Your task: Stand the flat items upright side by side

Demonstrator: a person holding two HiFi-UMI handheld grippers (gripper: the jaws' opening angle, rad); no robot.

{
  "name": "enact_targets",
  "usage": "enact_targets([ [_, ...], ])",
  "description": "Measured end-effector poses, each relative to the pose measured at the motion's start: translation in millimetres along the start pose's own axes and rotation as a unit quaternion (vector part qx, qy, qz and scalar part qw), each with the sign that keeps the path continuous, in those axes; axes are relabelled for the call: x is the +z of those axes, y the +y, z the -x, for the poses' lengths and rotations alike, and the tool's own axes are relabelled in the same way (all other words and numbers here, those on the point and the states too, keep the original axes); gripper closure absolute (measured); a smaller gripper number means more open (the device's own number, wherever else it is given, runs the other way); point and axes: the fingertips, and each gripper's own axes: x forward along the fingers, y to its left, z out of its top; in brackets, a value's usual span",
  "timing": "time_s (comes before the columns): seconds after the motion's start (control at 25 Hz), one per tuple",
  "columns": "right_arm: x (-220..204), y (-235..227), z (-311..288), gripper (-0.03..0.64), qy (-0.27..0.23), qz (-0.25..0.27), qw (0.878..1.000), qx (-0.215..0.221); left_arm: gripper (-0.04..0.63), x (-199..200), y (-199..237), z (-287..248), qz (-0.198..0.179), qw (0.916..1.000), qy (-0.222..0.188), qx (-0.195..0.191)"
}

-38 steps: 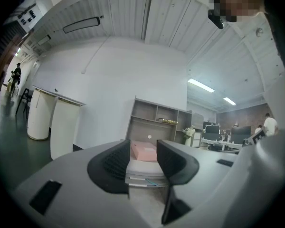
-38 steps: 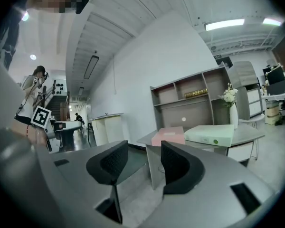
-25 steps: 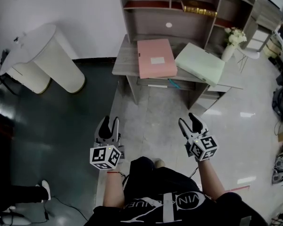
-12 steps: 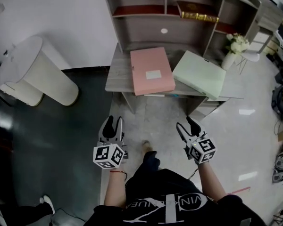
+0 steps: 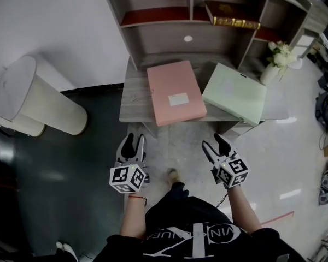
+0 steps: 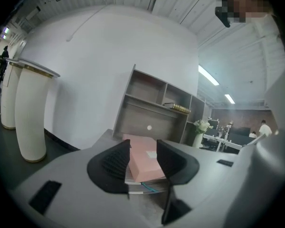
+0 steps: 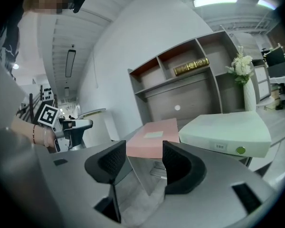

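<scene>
Hovering before front edge of surface (image 5: 132, 94): left claw (image 5: 134, 140) part-spread, empty; right claw (image 5: 213, 141) empty, just opening wider. Hazard: pink file (image 5: 175, 91), green file (image 5: 235, 93) overhanging edge, likely sliding off if nudged.

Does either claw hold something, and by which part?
Nothing is held. The left claw and the right claw are both open and empty; the right one's jaws have just been opening. The pink box and green box lie untouched on the desk.

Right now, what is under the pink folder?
The pink folder lies flat on the desk. Below its front edge, the left gripper view shows a pale sheet and a teal strip, seemingly beneath the desk's top. Anything directly under the folder is covered.
</scene>
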Motion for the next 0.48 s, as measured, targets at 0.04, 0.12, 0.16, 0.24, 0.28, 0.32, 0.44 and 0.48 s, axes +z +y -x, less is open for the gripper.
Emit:
enact_targets([
  [0.04, -0.1, -1.2, -5.6, 0.374, 0.004, 0.0, 1.0, -0.001, 0.436, -1.2, 3.4, -7.6, 0.004, 1.0, 0.003, -0.001],
  [0.12, 1.1, -1.9, -16.2, 0.368, 0.01, 0.002, 1.0, 0.0, 0.436, -2.4, 9.1, -21.7, 0.016, 0.9999, 0.007, -0.003],
  [0.16, 2.3, -2.2, -21.9, 0.365, 0.013, 0.005, 1.0, 0.0, 0.436, -2.4, 11.5, -28.8, 0.022, 0.9997, 0.007, -0.005],
  [0.24, 4.0, -3.5, -32.5, 0.356, 0.017, 0.008, 1.0, 0.0, 0.431, -2.9, 14.0, -42.1, 0.032, 0.9994, 0.009, -0.01],
  [0.28, 3.8, -4.4, -36.2, 0.353, 0.019, 0.008, 1.0, -0.001, 0.431, -4.4, 13.8, -47.5, 0.034, 0.9992, 0.012, -0.015],
  [0.32, 2.8, -5.6, -38.9, 0.351, 0.021, 0.006, 1.0, -0.002, 0.43, -6.7, 13.4, -52.3, 0.035, 0.9991, 0.016, -0.019],
  [0.44, 0.1, -12.3, -46.4, 0.347, 0.029, 0.002, 1.0, -0.008, 0.42, -12.7, 14.3, -65.8, 0.039, 0.9984, 0.028, -0.029],
  [0.48, -0.2, -14.9, -49.3, 0.347, 0.031, -0.001, 0.999, -0.01, 0.417, -13.9, 15.7, -69.8, 0.04, 0.9983, 0.031, -0.03],
])
